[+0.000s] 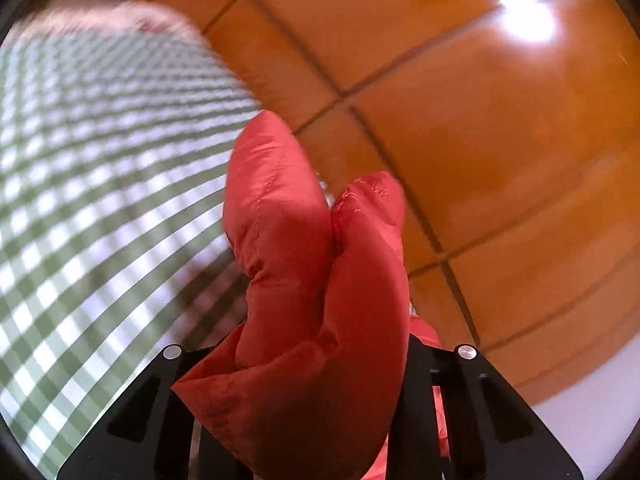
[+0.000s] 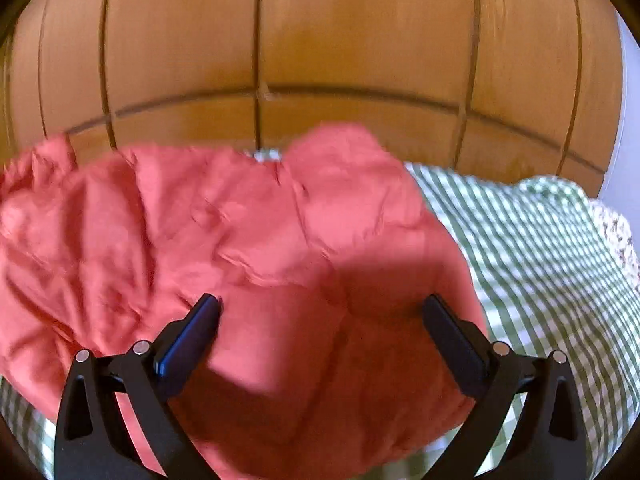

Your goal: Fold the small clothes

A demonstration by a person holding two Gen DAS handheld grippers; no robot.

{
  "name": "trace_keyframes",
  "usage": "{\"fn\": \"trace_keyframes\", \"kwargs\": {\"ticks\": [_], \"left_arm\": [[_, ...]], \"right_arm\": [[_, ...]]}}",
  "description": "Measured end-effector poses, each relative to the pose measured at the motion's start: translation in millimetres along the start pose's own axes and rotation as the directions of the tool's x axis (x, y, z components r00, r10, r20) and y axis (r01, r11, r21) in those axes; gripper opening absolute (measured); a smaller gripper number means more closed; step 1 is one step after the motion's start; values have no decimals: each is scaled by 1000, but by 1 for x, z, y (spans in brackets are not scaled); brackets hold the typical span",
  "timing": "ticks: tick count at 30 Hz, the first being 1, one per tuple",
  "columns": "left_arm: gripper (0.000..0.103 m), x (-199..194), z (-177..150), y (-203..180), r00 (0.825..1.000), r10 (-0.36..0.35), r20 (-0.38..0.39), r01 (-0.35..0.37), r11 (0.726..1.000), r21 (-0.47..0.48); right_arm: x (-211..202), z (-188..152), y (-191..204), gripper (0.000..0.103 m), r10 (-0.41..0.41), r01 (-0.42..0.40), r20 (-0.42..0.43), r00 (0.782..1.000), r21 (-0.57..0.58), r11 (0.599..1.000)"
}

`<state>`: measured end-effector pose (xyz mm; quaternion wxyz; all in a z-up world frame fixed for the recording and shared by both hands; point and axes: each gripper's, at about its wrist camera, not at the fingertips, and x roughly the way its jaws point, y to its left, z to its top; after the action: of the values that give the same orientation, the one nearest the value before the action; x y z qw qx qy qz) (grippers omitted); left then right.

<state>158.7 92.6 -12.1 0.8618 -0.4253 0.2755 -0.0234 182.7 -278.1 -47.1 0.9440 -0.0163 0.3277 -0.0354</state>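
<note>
Orange-brown floor tiles [image 2: 360, 40] with dark grout lines fill the background of both views; glossy, one bright light glare in the far right of the left wrist view. Pale wall strip at the right edge of the right wrist view. Green-and-white gingham cloth [image 1: 100, 160] covers the work surface, which ends with the tiled floor beyond it. In the left wrist view the cloth fills the left half and is motion-blurred. A floral-patterned fabric edge [image 2: 618, 236] shows at the far right of the cloth in the right wrist view; detail too blurred to tell more.

Red puffy garment [image 2: 240, 232], quilted and shiny, lies rumpled on the gingham cloth, spread across the left and centre of the right wrist view, its far edge at the surface's far edge. Blurred.

Left gripper [image 1: 320, 380]: narrow, pads pressed on a bunched fold of the red puffy garment, which bulges up between the fingers in two padded lobes. The fold sits raised over the cloth near the surface's right edge. Fingertips hidden by the fabric.

Right gripper [image 2: 320, 312]: fingers [image 2: 192, 336] wide apart, nothing pinched. They sit over the near part of the garment, and its shadow falls on the red fabric between them. Whether the tips touch the fabric, cannot tell.
</note>
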Motion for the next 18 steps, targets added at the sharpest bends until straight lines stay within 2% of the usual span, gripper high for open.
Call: {"fn": "trace_keyframes", "kwargs": {"ticks": [3,4,6,7,9,11,13,15,18], "left_arm": [[24,-5,-4,-45,999,-32,11,30,990,139],[24,-7,-8,-62,999,-39,11,36,979,201],[24,-8,-15,-100,999,-44,10,38,941,336],[24,-7,-22,-122,999,-45,10,37,911,411],[24,-5,-34,-160,999,-38,19,21,836,548],[24,-3,-54,-192,999,-36,30,7,747,665],[24,4,-82,-227,999,-36,26,3,635,773],[24,12,-114,-254,999,-38,24,-1,513,859],[25,26,-162,-279,999,-32,12,0,339,941]], "right_arm": [[4,-4,9,101,-32,32,1,1000,-58,998],[4,-3,9,101,-33,33,-1,999,-59,998],[5,-3,6,101,-23,23,-8,1000,-48,999],[3,-3,3,101,-9,9,-11,1000,-36,999],[-5,-3,-5,101,33,-33,-8,999,-9,999],[-17,-6,-16,101,83,-83,10,996,36,996],[-31,-10,-32,101,130,-133,39,991,106,985],[-47,-16,-58,101,174,-189,87,981,217,958],[-59,-24,-96,101,160,-193,118,980,359,913]]}}
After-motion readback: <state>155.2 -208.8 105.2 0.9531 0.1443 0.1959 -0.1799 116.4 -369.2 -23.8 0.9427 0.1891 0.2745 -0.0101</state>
